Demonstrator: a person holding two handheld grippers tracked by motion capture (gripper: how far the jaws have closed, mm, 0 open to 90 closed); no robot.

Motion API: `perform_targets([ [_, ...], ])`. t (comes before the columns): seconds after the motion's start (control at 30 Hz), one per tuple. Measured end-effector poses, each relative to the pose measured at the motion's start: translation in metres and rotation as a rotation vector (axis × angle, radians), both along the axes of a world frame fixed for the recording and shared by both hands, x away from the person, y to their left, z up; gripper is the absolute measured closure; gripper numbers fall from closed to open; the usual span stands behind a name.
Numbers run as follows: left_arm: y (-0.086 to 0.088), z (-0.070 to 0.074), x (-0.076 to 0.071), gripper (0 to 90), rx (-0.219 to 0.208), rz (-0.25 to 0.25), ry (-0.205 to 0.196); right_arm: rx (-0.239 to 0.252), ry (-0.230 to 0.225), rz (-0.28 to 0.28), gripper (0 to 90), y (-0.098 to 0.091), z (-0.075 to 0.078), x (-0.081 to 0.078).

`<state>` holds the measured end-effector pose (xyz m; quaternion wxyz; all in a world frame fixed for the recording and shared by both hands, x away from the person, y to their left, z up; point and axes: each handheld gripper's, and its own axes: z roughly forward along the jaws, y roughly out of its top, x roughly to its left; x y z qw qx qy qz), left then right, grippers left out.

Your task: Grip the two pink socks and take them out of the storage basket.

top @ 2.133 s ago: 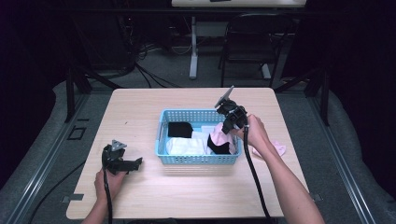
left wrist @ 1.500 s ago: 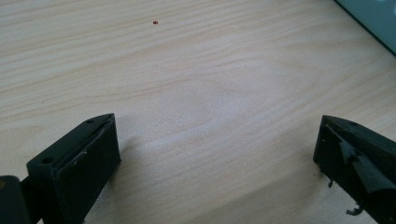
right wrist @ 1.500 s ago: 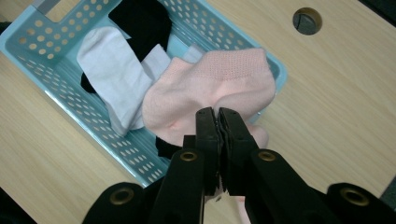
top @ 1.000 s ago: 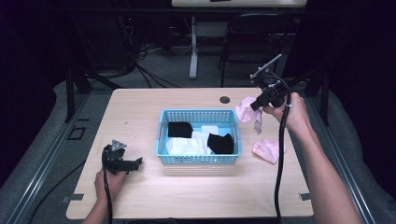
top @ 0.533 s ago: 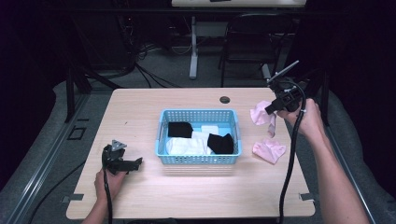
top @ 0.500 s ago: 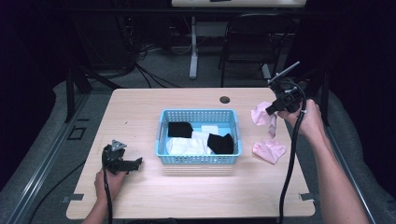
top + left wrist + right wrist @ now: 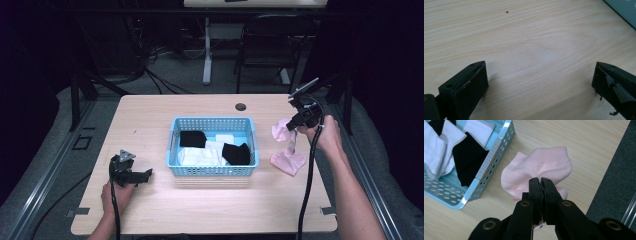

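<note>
Hiding behind jaws: pink sock (image 7: 541, 167) partly.

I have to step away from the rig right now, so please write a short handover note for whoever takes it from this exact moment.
Right gripper: shut on a pink sock, hanging above the table right of the blue basket.
Left gripper: open, holding nothing, resting on the table left of the basket.
Done: another pink sock already lies on the table right of the basket.
Left: probably set the held sock down by it; black socks and white socks are in the basket.
</note>
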<state>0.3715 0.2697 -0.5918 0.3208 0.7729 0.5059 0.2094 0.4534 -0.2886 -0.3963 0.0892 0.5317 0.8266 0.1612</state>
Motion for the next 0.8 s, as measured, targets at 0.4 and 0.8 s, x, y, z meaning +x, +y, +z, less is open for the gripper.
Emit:
perform_targets([
  [0.4, 0.000, 0.000, 0.000, 0.2, -0.003, 0.003, -0.002, 0.031, 0.020, -0.039, 87.4, 0.001, -0.036, 0.012],
  [0.8, 0.000, 0.000, 0.000, 0.2, -0.003, 0.003, -0.002, 0.051, 0.036, -0.069, 87.1, 0.013, -0.079, 0.023],
])
